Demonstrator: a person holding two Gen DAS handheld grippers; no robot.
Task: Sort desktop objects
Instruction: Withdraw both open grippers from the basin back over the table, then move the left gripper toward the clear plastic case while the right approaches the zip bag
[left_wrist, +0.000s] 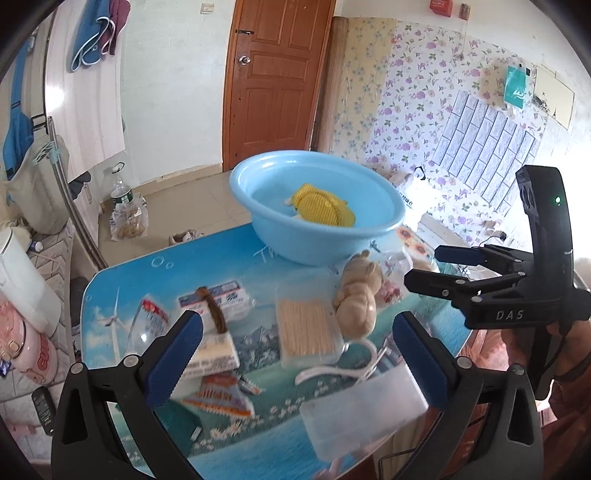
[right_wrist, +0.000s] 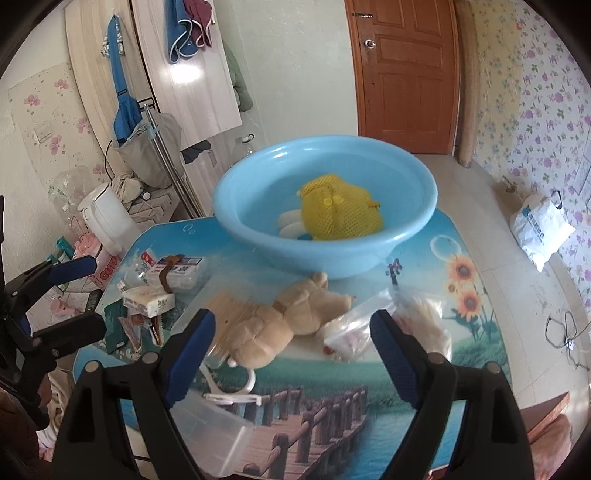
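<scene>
We read the worktop (left_wrist: 155, 269) from left to right. At its left edge lie the small packets: a clear wrapper with a red label (left_wrist: 151, 314), a tissue pack (left_wrist: 218, 301) with a brown hair tie (left_wrist: 214, 308) across it, a white box (left_wrist: 214, 350) and an orange sachet (left_wrist: 221, 400). None of these is sorted yet.

Our left gripper (left_wrist: 295, 365) hangs over this part with its jaws wide apart and nothing between the pads. In the middle we find the toothpick box (left_wrist: 306, 332), a white clip (left_wrist: 332, 369) and a frosted tub (left_wrist: 354, 413) near the front edge. Just beside the toothpicks lies the plush bear (right_wrist: 284, 317) on its side, and to its right a clear bag (right_wrist: 354, 332) of small items.

Our right gripper (right_wrist: 291, 354) hovers above the bear and the bag, jaws spread and empty too.

Behind all this stands the blue basin (right_wrist: 410, 225), touching nothing in the clutter that we can see. It holds a yellow mesh pouch (right_wrist: 340, 210) and something white beside it, so we judge that only a first item or two has gone in.

The task looks barely begun: nearly everything is loose on the worktop. The bear seems the likeliest next pick for the right gripper, the packets for the left.
</scene>
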